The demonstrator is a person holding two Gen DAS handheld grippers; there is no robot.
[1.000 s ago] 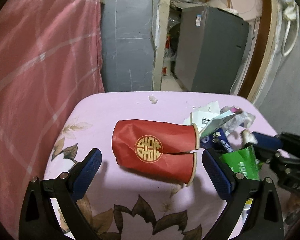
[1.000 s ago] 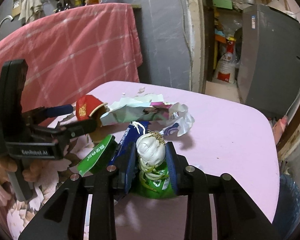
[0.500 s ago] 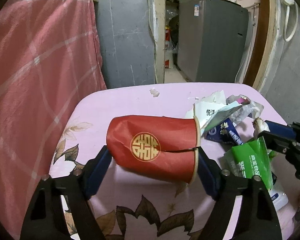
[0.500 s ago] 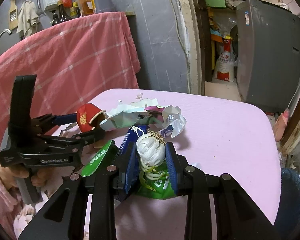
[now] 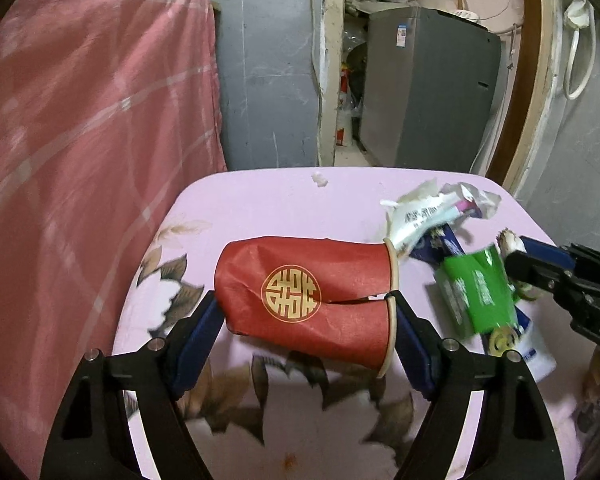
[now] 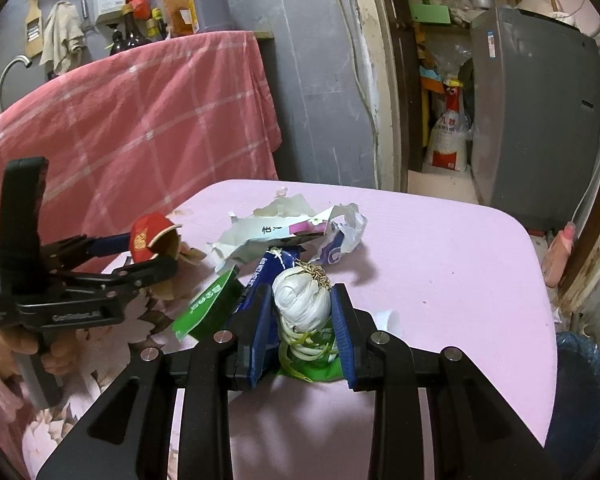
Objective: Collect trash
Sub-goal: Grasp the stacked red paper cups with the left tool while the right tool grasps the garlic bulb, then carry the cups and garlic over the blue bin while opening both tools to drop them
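Note:
My left gripper (image 5: 306,312) is shut on a crushed red paper cup (image 5: 304,292) with a gold emblem, held lengthwise between the blue pads above the pink table (image 5: 260,200). It also shows in the right wrist view (image 6: 152,236). My right gripper (image 6: 302,312) is shut on a white garlic bulb (image 6: 302,300) with green stalks, over a green packet (image 6: 206,306). Loose trash lies between the grippers: a white torn wrapper (image 6: 276,228), a blue packet (image 6: 276,268) and crumpled plastic (image 6: 348,228).
A red checked cloth (image 5: 80,160) hangs at the table's left. A grey appliance (image 5: 428,92) stands beyond the doorway. A dark bin (image 6: 584,396) sits on the floor past the table's right edge. A small white scrap (image 5: 320,179) lies near the far edge.
My left gripper closed on the red cup and lifted it slightly off the table. My right gripper keeps holding the garlic and has risen a little.

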